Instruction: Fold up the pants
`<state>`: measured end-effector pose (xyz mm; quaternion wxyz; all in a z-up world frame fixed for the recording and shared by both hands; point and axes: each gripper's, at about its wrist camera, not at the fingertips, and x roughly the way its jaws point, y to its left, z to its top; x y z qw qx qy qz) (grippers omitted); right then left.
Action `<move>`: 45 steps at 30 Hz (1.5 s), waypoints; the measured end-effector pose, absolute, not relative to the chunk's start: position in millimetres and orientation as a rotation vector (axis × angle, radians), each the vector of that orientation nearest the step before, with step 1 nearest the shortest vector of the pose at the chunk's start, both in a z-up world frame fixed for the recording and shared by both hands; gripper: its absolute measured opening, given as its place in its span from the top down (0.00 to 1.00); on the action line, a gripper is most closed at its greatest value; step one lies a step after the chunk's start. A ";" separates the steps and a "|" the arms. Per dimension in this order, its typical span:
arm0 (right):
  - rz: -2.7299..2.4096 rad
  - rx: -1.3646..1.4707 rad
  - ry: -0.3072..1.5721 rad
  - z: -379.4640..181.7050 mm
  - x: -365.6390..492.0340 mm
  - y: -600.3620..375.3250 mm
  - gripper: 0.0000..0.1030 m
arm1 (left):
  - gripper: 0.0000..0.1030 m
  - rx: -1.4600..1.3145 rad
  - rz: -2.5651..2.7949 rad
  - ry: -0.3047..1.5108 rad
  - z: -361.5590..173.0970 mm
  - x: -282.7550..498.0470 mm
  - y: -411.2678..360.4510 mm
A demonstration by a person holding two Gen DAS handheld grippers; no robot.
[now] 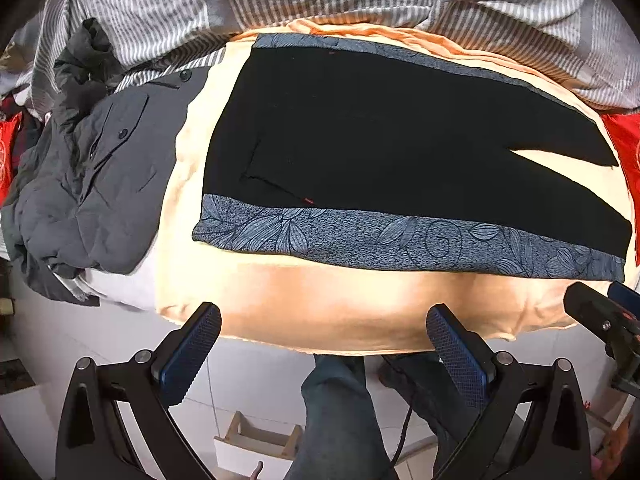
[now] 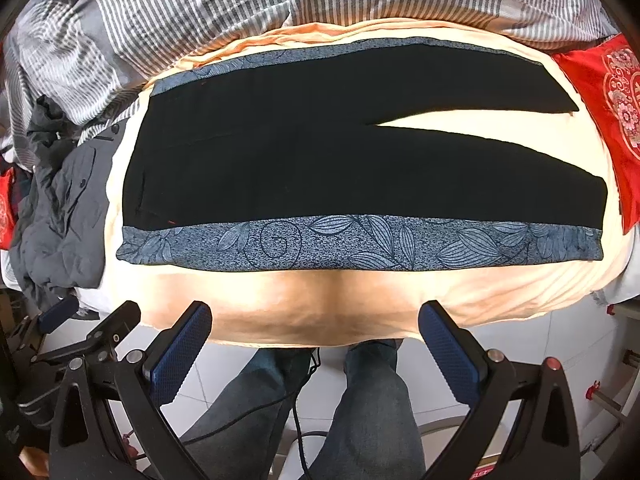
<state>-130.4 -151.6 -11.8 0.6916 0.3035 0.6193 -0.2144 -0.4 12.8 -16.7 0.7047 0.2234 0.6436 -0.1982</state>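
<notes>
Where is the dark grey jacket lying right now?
The dark grey jacket lies crumpled at the left of both wrist views, beside the waist end of the black pants, below the striped duvet.

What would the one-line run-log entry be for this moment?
stage: pre-grasp | pants: flat on bed, legs unfolded | left gripper: open, empty | right gripper: open, empty | contact: none
</notes>
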 end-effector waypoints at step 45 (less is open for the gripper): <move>-0.341 1.300 1.164 -127.2 -152.2 -173.5 0.02 | 0.00 0.104 -0.369 1.609 -118.4 68.2 67.1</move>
